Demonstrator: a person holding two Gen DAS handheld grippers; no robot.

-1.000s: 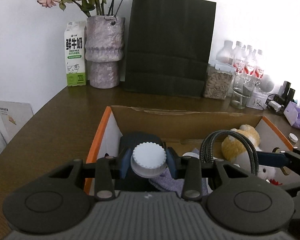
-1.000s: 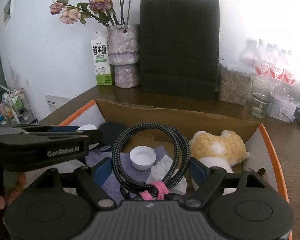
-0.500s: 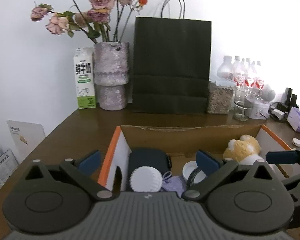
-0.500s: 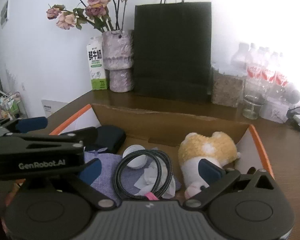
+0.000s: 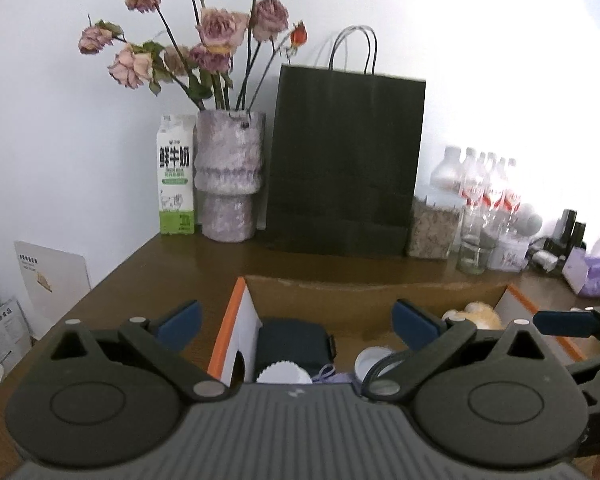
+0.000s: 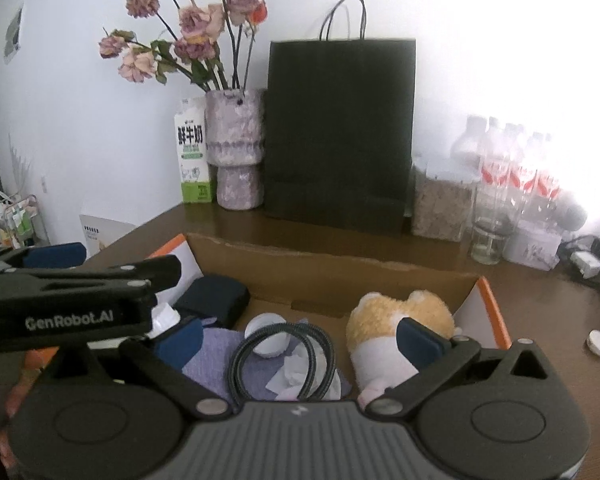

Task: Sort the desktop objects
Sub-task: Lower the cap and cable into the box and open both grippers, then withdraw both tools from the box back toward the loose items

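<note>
The milk carton (image 5: 175, 184) reads "鲜牛奶"; the left tongs (image 6: 56, 304) bear "GenRobot.AI" on their side.

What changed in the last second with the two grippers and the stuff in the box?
The left gripper let go of the white cap, the right gripper released the braided cable; both now lie in the cardboard box. Both jaws have just opened wide and drawn back upward. The plush toy stayed put.

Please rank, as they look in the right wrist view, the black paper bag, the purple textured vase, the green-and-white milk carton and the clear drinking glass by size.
1. Black paper bag
2. Purple textured vase
3. Green-and-white milk carton
4. Clear drinking glass

All stand along the back wall, so nearness hardly skews this.
</note>
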